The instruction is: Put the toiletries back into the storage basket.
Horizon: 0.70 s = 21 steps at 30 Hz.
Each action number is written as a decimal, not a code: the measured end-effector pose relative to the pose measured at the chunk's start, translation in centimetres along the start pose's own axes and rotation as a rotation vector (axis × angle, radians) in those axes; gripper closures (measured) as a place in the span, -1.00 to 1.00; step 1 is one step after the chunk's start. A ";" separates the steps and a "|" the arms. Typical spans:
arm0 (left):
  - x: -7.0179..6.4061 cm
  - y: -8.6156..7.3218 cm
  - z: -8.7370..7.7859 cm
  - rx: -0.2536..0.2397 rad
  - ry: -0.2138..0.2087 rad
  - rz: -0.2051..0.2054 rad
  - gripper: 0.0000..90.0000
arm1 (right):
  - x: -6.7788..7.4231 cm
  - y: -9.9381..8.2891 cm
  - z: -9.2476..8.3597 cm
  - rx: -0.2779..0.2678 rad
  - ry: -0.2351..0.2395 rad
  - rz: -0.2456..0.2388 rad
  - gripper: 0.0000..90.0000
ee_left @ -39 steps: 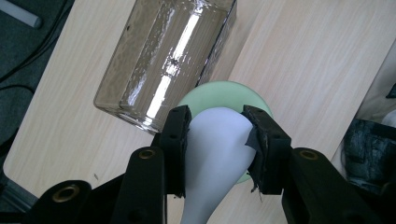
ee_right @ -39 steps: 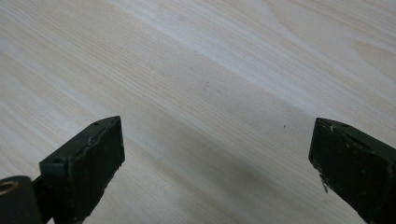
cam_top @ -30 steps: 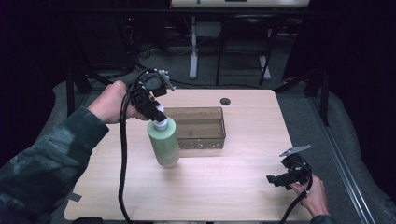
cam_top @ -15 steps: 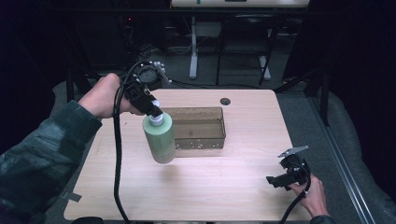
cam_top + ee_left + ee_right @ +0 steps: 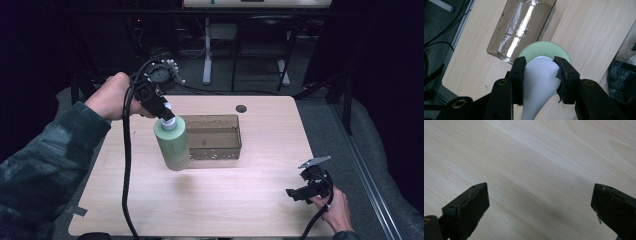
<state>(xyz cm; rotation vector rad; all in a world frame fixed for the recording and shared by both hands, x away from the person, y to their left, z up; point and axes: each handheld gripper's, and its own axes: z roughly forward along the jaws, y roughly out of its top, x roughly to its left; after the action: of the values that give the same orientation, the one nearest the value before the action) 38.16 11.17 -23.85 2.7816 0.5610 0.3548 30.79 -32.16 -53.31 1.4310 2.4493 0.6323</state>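
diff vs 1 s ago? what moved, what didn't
The left gripper, still shut on the white cap of the green bottle, carried it slightly up and left, beside the clear bin. The right gripper stayed open, low over the table; the bin stayed put.

Wooden table [image 5: 210, 200] bears clear bin [image 5: 212, 140].

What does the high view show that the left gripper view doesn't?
High view: the bottle's whole green side hanging clear of the table, and the right gripper, open, near the table's corner. Left gripper view: the fingers pinched on the bottle's white cap, seen from above. Both: the left gripper holding the bottle beside the clear bin.
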 end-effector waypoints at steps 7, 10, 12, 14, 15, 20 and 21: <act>0.5 0.3 0.1 0.007 -0.001 -0.007 0.39 | 0.0 0.0 0.0 -0.002 0.003 0.002 -0.97; 0.8 0.5 0.0 -0.003 0.000 -0.011 0.39 | 0.0 -0.1 0.1 0.000 0.010 0.010 -0.97; 0.9 0.7 -0.1 0.003 0.000 -0.011 0.39 | 0.0 -0.1 0.1 0.002 0.004 0.004 -0.97; 1.0 0.8 -0.2 0.004 0.003 -0.010 0.39 | 0.0 0.0 -0.1 -0.005 0.008 0.004 -0.96; 1.1 0.8 -0.3 0.003 0.004 -0.017 0.39 | 0.0 0.0 -0.1 -0.007 0.010 0.006 -0.96; 1.5 1.0 -0.6 -0.002 0.013 -0.032 0.39 | -0.1 -0.1 -0.1 -0.001 0.000 0.000 -0.96; 1.6 1.0 -0.7 0.003 0.014 -0.030 0.39 | -0.1 -0.1 -0.1 -0.004 0.003 0.004 -0.96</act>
<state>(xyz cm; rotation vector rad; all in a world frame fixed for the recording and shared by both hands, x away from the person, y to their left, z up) 39.76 11.05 -22.60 2.7725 0.6067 0.3679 30.74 -32.25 -53.26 1.4351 2.4470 0.6404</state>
